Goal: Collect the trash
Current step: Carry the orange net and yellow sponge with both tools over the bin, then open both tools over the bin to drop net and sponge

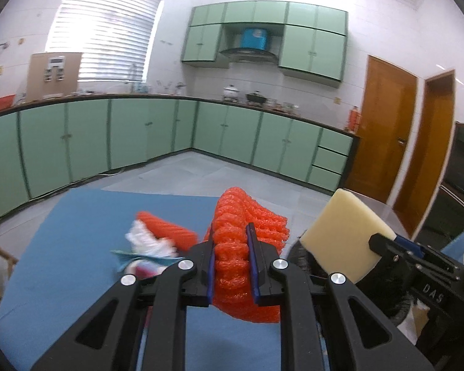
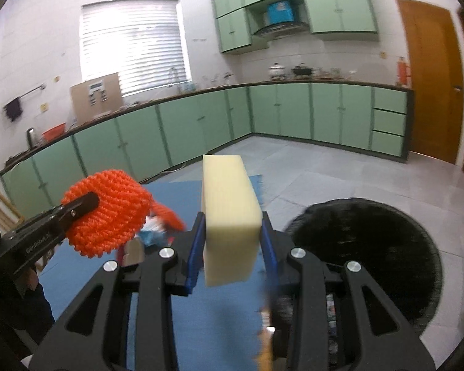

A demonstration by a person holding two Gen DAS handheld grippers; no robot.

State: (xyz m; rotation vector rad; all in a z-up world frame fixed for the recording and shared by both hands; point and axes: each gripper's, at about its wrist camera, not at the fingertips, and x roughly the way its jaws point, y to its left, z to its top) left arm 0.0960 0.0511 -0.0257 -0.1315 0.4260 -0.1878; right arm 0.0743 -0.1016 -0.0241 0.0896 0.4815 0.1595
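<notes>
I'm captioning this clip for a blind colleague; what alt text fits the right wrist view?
The right gripper clamps an upright pale yellow foam block above a blue mat, beside a black-lined trash bin. At left, the left gripper holds an orange foam net; green kitchen cabinets stand behind.

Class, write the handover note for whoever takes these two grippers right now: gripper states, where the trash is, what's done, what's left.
Left gripper: shut on the orange foam fruit net, lifted.
Right gripper: shut on the pale yellow foam block, lifted beside the round black-lined bin.
On the blue mat: a second orange net and crumpled wrappers.
Done: two pieces picked up.
Left: drop both, then collect the rest.
</notes>
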